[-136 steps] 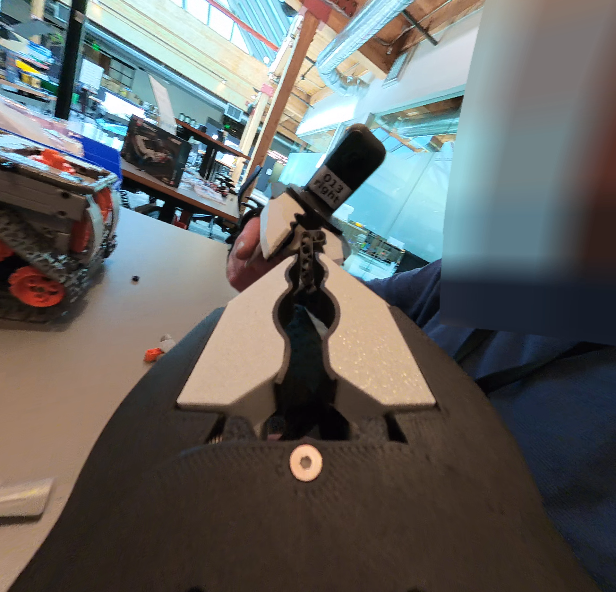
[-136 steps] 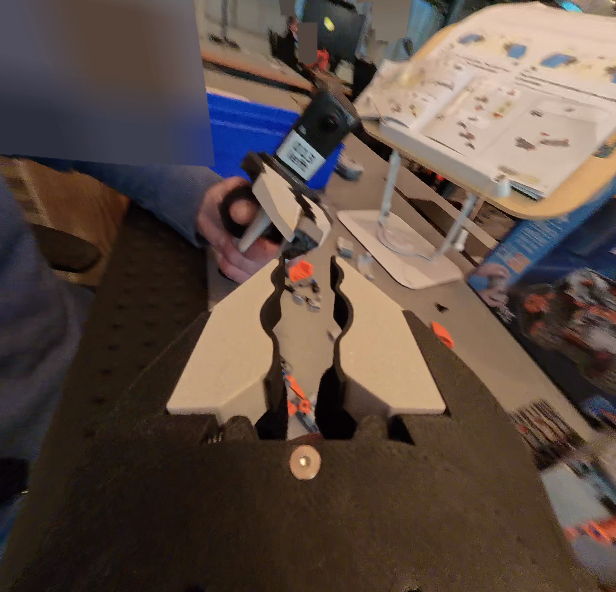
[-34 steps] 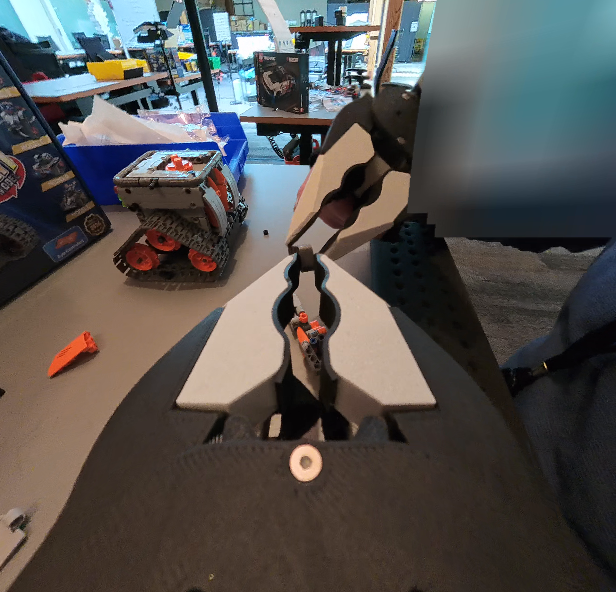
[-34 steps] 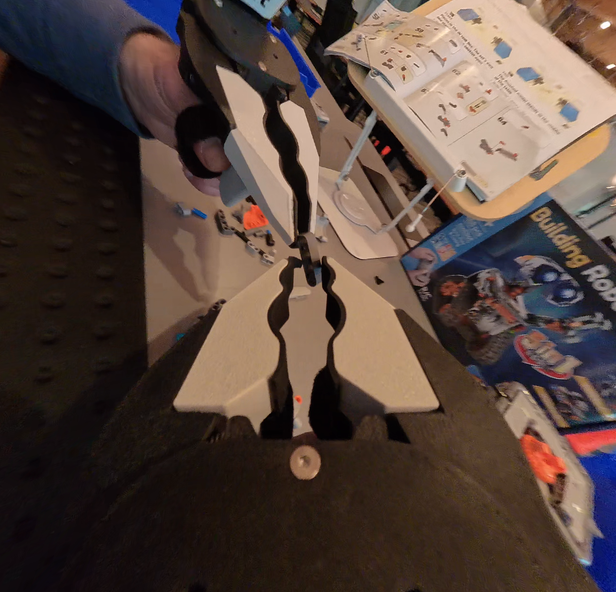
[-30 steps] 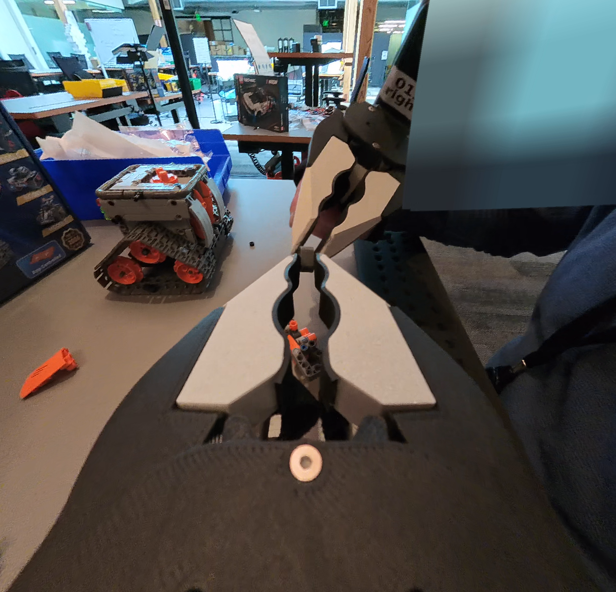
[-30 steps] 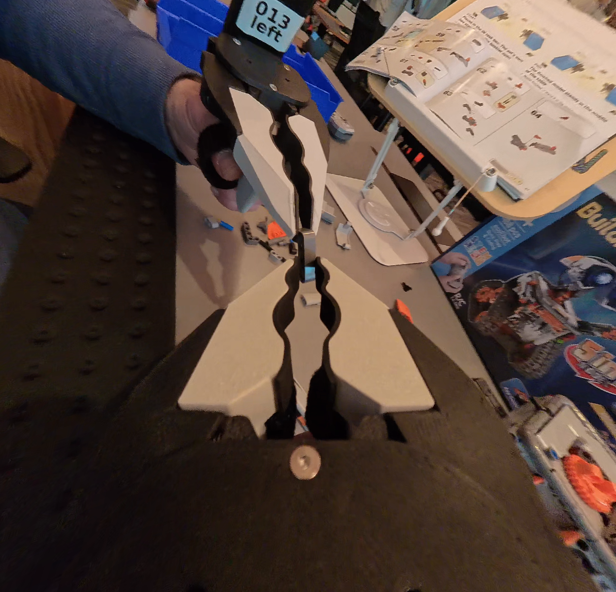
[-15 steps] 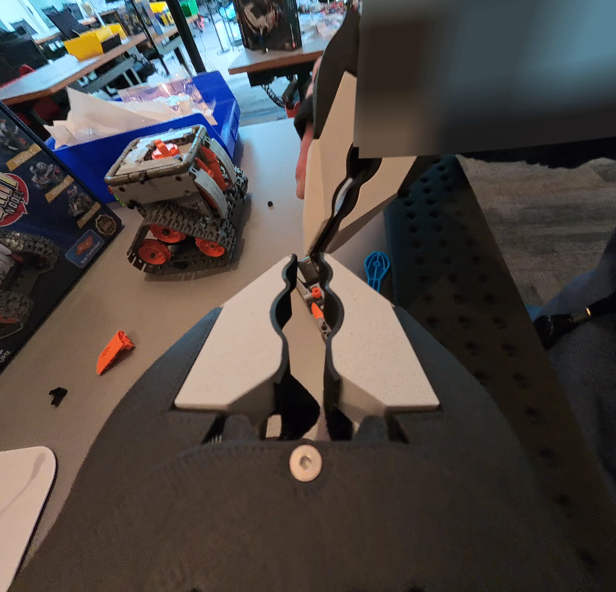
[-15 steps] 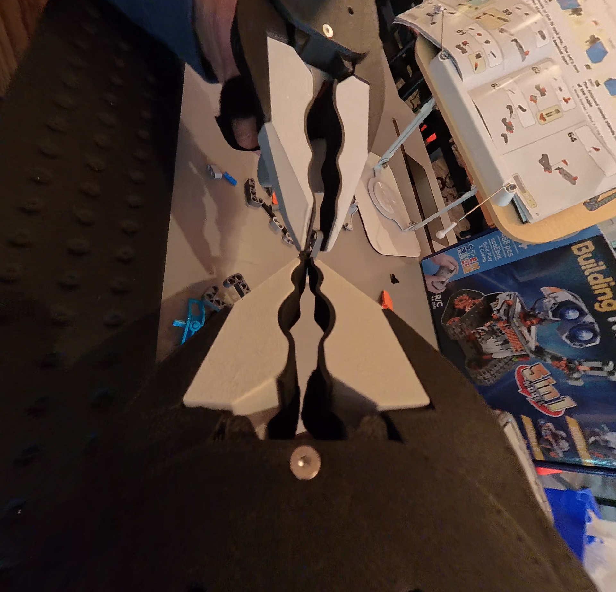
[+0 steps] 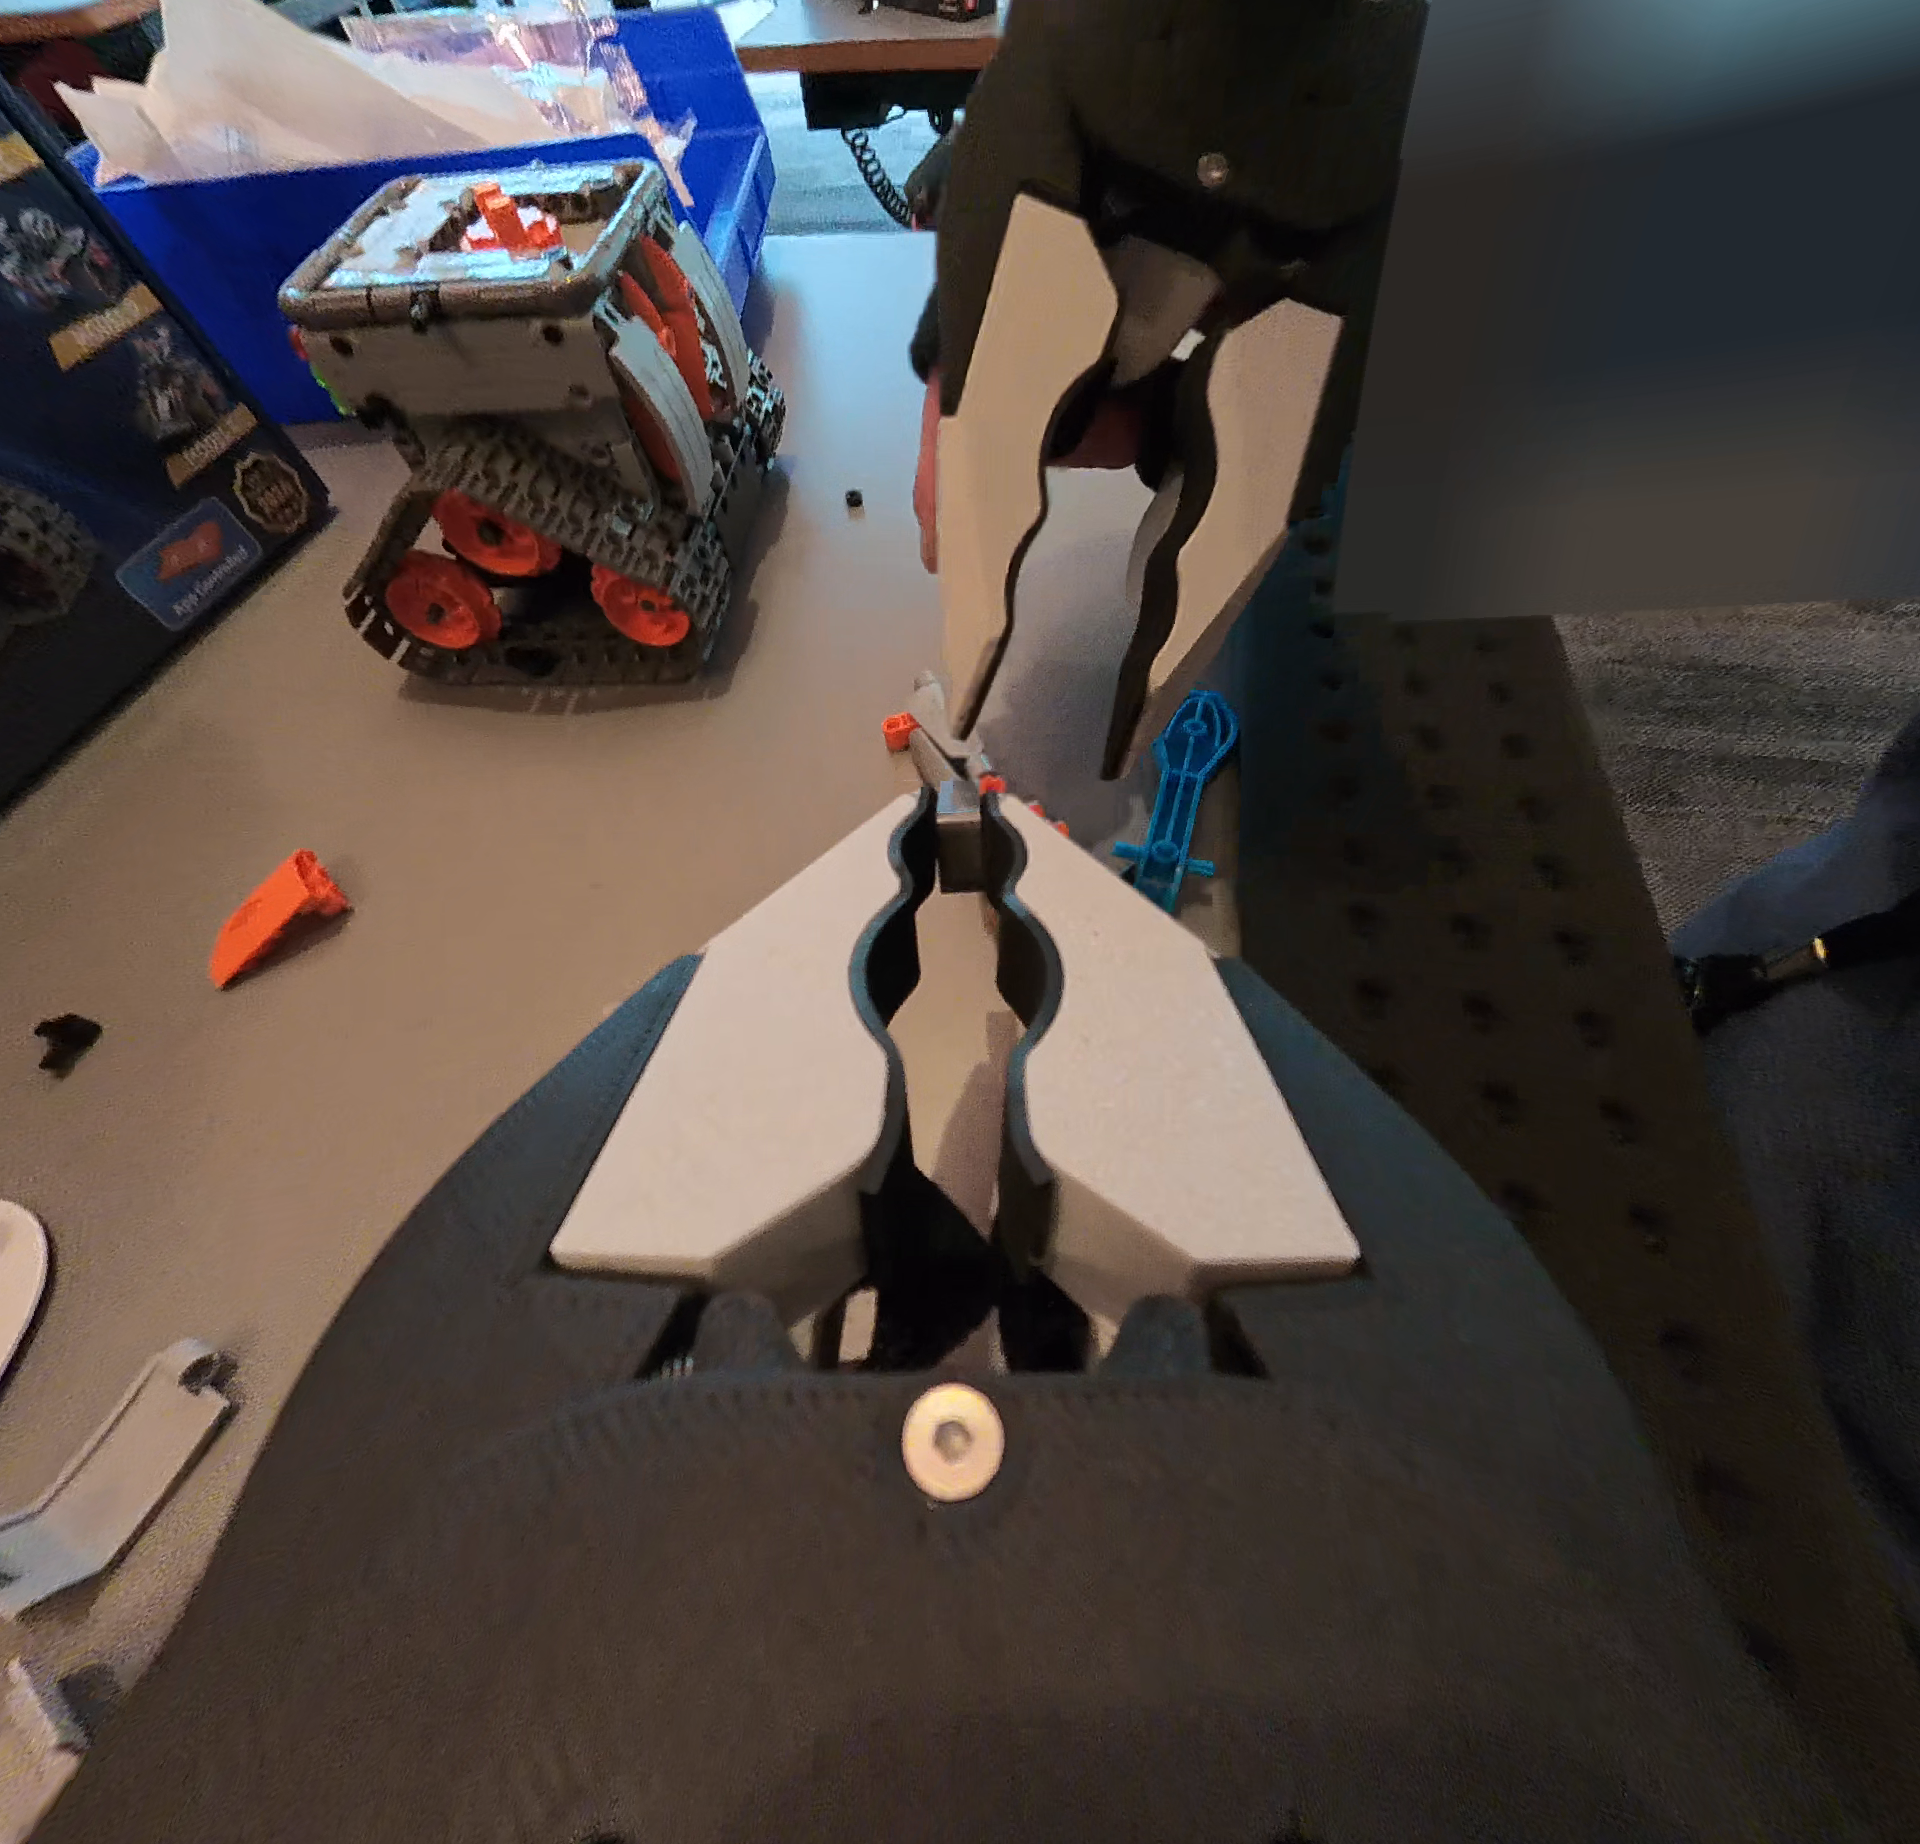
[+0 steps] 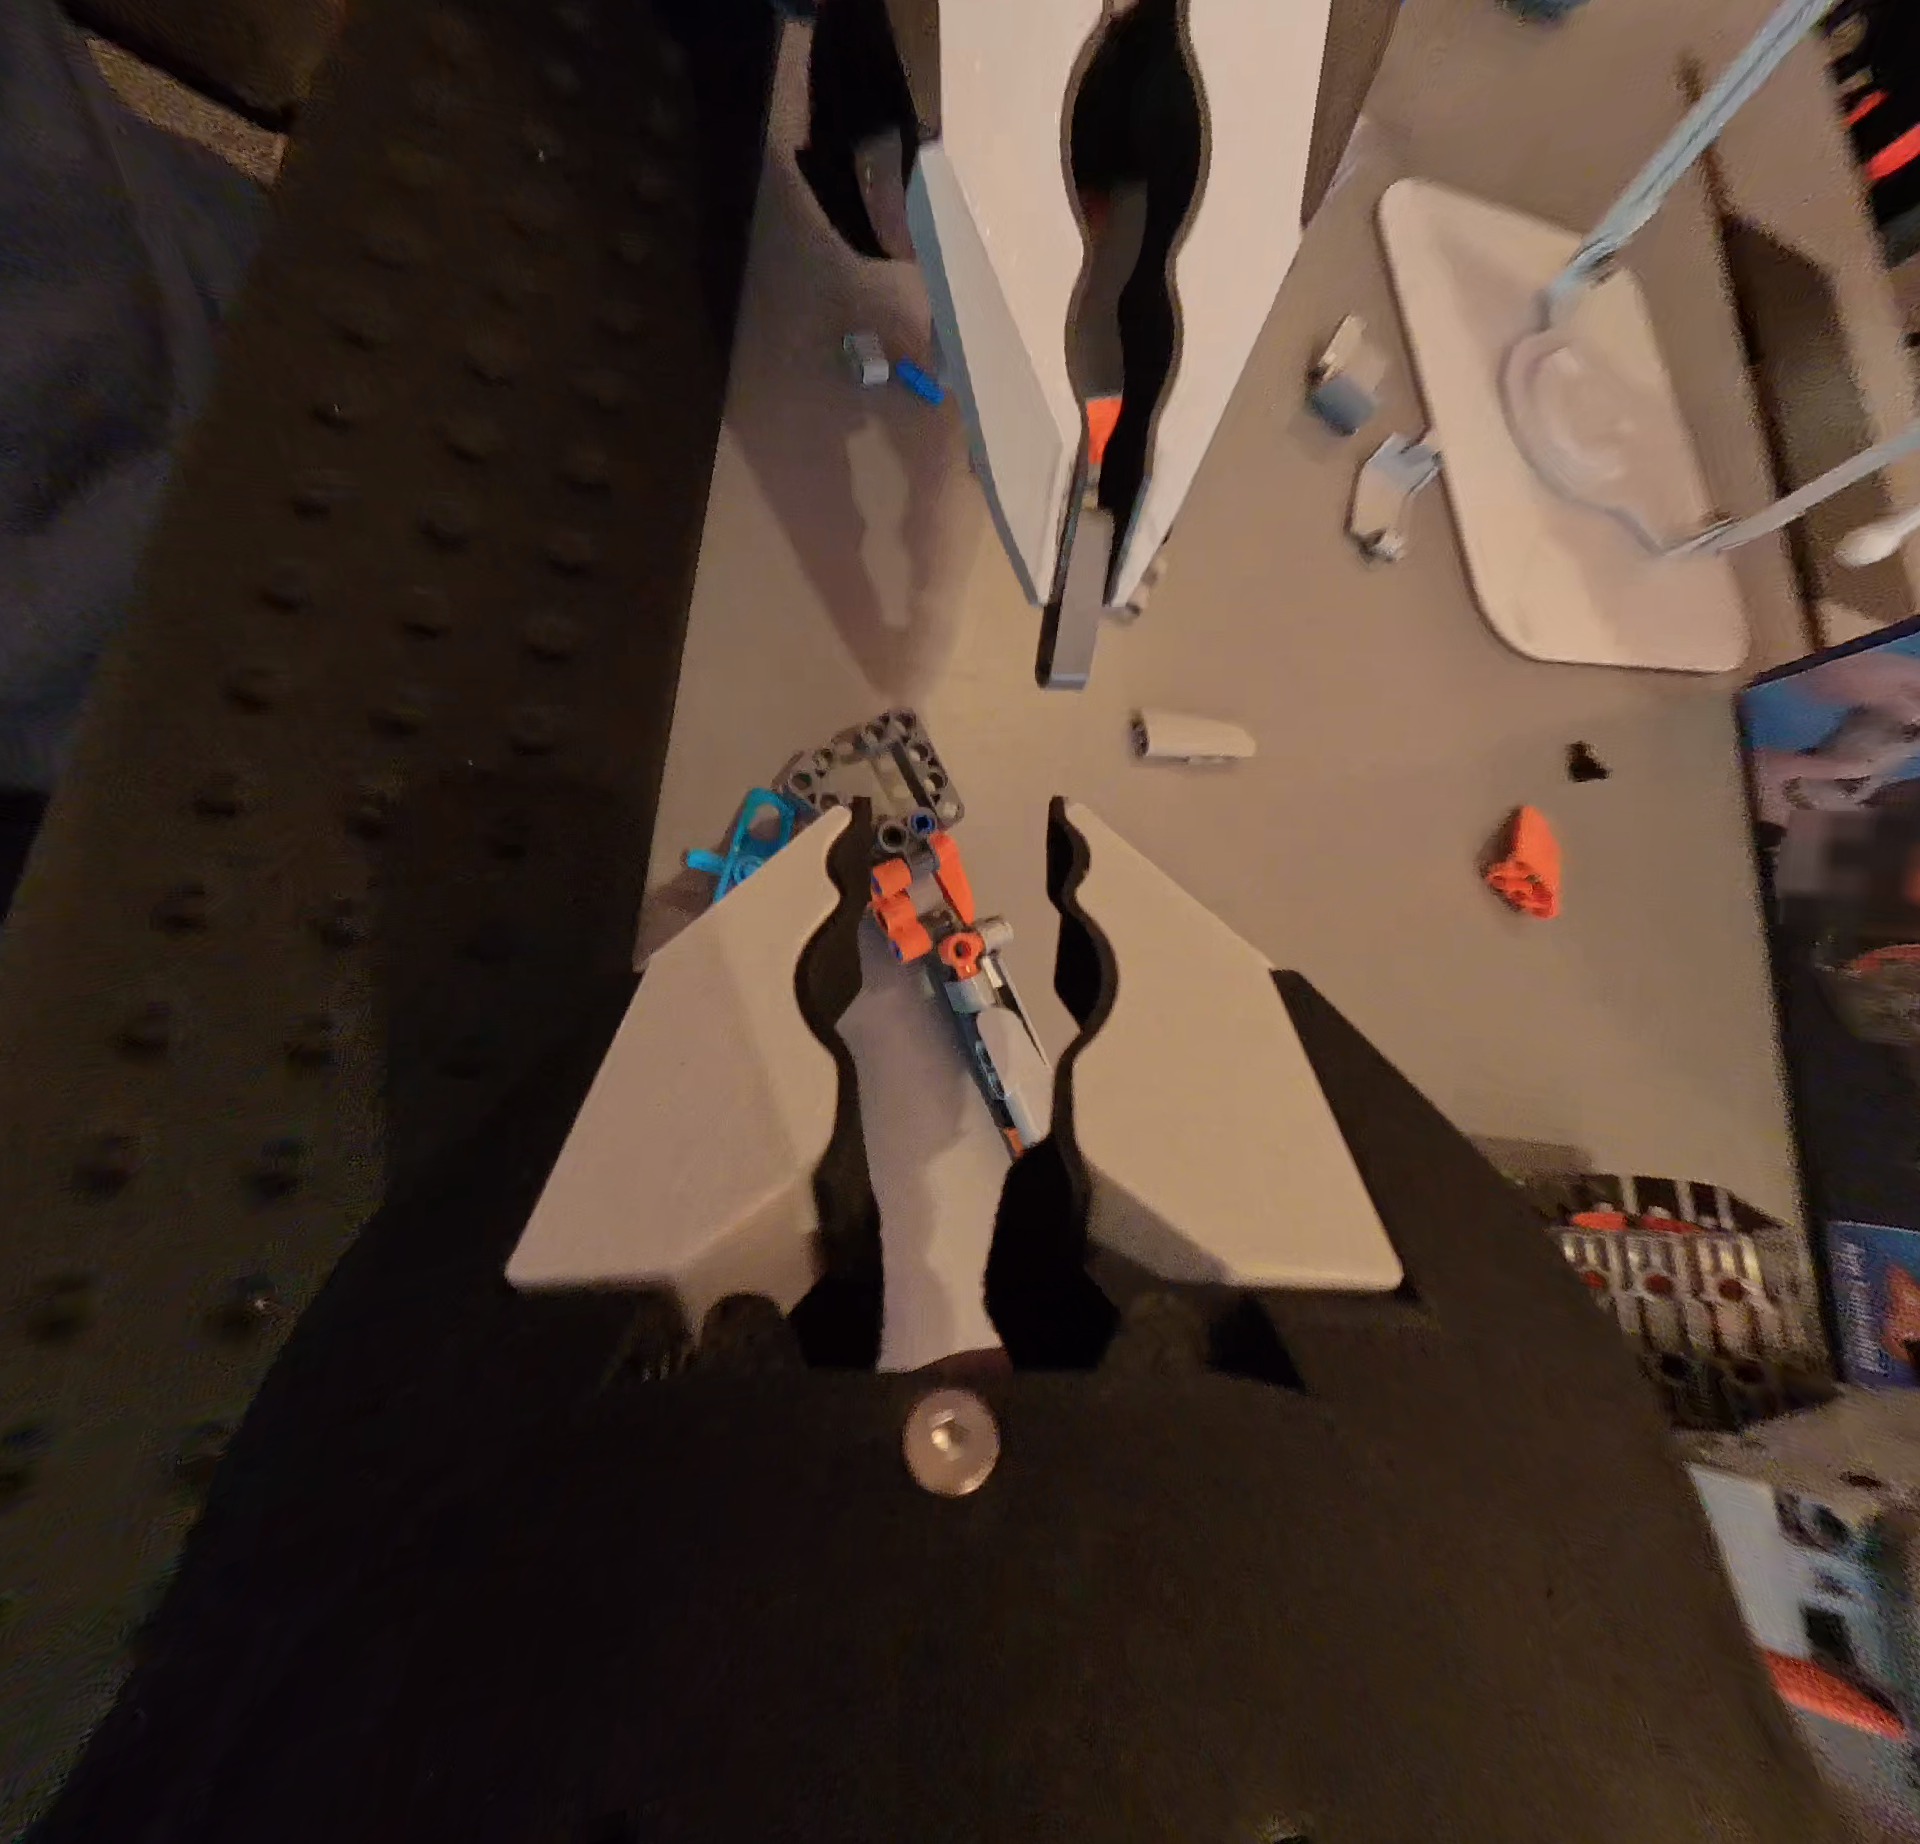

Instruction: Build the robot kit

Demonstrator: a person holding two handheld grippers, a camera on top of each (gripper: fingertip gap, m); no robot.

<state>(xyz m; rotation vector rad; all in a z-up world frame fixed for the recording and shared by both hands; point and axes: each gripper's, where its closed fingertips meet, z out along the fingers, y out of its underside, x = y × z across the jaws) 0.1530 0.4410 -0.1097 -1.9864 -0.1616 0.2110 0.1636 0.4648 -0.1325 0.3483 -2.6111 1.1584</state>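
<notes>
My left gripper (image 9: 958, 818) is shut on a short grey beam (image 9: 958, 844), held just above the grey table. It also shows at the top of the right wrist view (image 10: 1081, 568), with the beam (image 10: 1075, 610) sticking out of its tips. My right gripper (image 10: 951, 818) is open and empty. A small orange-and-grey brick assembly (image 10: 930, 916) lies on the table between its fingers. In the left wrist view the open right gripper (image 9: 1039, 745) points down, its left tip just above that assembly (image 9: 940, 750).
A tracked brick vehicle (image 9: 540, 423) stands at back left before a blue bin (image 9: 416, 194) and a product box (image 9: 104, 392). Loose parts lie about: an orange wedge (image 9: 270, 911), a blue tool (image 9: 1179, 797), a grey frame (image 10: 883, 755). A white stand base (image 10: 1538, 423) is on the right, a dark studded mat (image 10: 416, 547) on the left. Spacing between my two grippers at the tips: around 4 centimeters.
Half a second ago both grippers met tip to tip on the assembly. The right gripper has opened and the assembly lies on the table; the left has drawn back with the grey beam.
</notes>
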